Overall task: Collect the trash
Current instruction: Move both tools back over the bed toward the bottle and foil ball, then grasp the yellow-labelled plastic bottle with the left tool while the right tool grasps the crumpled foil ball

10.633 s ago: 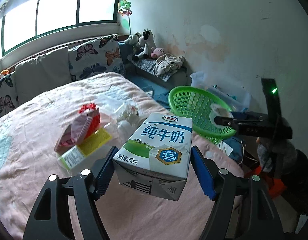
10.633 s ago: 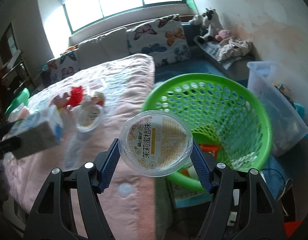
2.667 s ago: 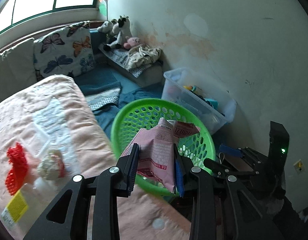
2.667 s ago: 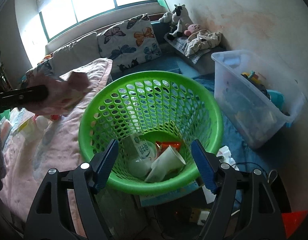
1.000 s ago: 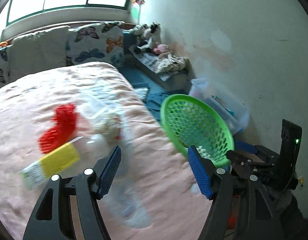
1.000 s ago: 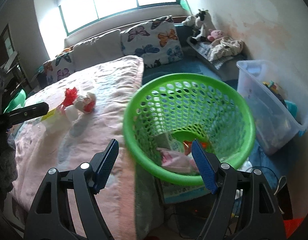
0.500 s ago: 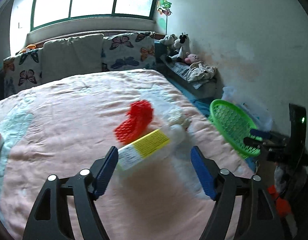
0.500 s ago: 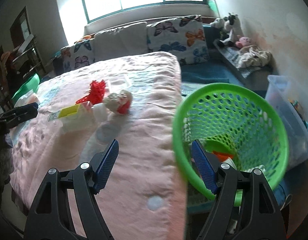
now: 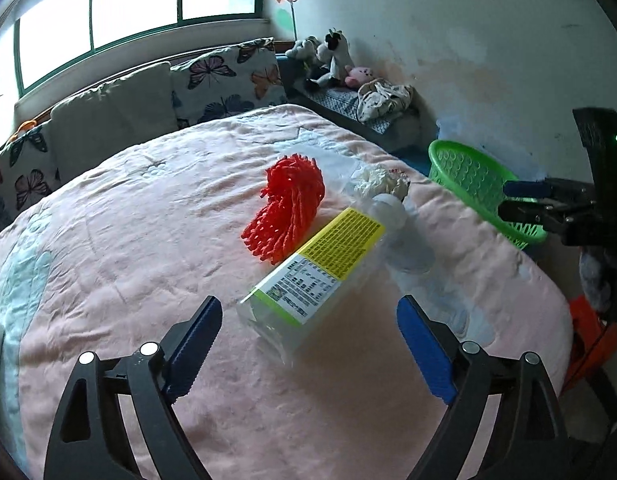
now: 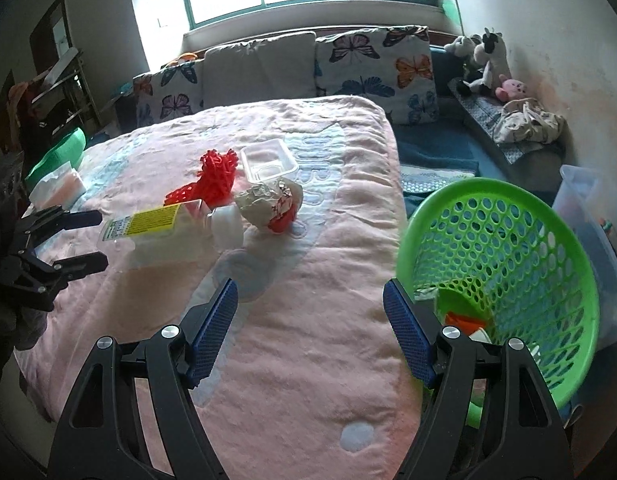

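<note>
Left wrist view: left gripper (image 9: 308, 344) fingers just opening wider, empty, clear yellow-labelled box (image 9: 316, 268) frame centre on bed (image 9: 108, 240). Right gripper (image 10: 310, 330) fingers apart, empty; green basket (image 10: 548, 240) right.

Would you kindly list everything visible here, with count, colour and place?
clear box with yellow label: one, on the bed ahead of the left gripper
red foam net: one, beside the box
crumpled wrapper: one, pale and red, mid bed
clear tray: one, behind the wrapper
basket: one, green, beside the bed, trash inside
butterfly pillows: several, at the bed's head
plush toys: a few, by the wall
left gripper: fingers apart, just opening, empty
right gripper: fingers apart, empty
</note>
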